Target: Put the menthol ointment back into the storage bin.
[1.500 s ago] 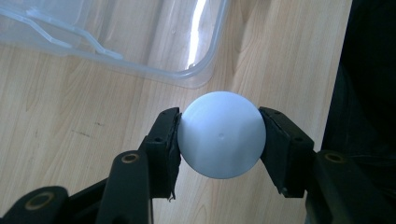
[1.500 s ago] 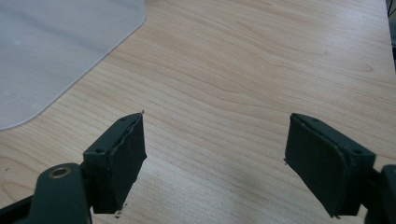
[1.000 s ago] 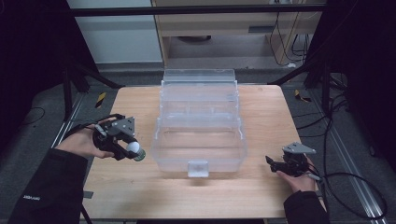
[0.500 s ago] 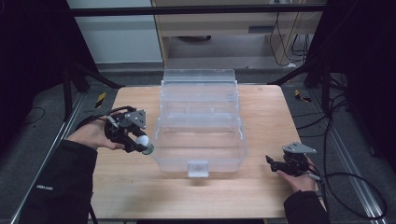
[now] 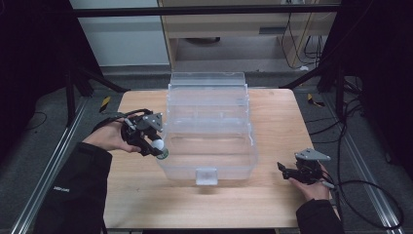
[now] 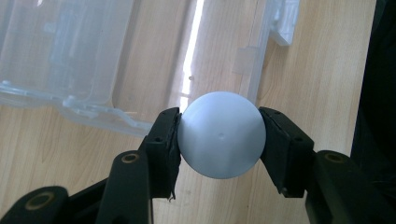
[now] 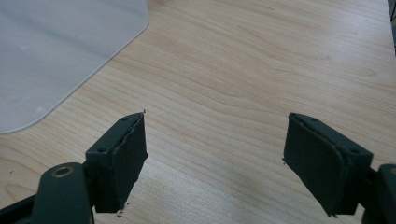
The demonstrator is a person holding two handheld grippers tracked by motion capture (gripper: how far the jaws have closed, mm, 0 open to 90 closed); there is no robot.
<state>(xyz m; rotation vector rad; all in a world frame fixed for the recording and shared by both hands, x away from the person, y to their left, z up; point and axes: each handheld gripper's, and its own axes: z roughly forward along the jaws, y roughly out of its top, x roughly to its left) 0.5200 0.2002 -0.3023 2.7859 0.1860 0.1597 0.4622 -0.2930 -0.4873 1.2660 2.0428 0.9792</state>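
At the left wall of the clear plastic bin (image 5: pixel 209 141), a pale ball (image 5: pixel 158 144) is held by the left gripper (image 5: pixel 157 146); jaws clamped on it from both sides, seen clearly in the left gripper view, ball (image 6: pixel 221 135) squeezed at its widest part between the black pads (image 6: pixel 171 140). Ball is off the table (image 5: pixel 146 195), just beside the bin rim, not yet over the opening. Bin open, lid (image 5: pixel 207 80) tipped back at the far side, front latch (image 5: pixel 206 176) toward the person. Nothing can be made out inside the bin from the high view.

Right gripper (image 5: pixel 285 168) rests near the front right of the table, well apart from the bin, jaws spread wide with nothing between; in its own view bare wood (image 7: pixel 243 79) and a corner of frosted plastic (image 7: pixel 56 56) are seen.

Step in hand is judged as carrying the ball into the bin. To be done well: ball should be lifted clear of the rim before being moved across, so the wall is not knocked and the light bin not shoved. Grip should be kept firm until the ball is over the bin floor, then lowered and released low, since a round ball is likely to bounce or roll if dropped from height. Right gripper could be used to steady the bin if it slides.
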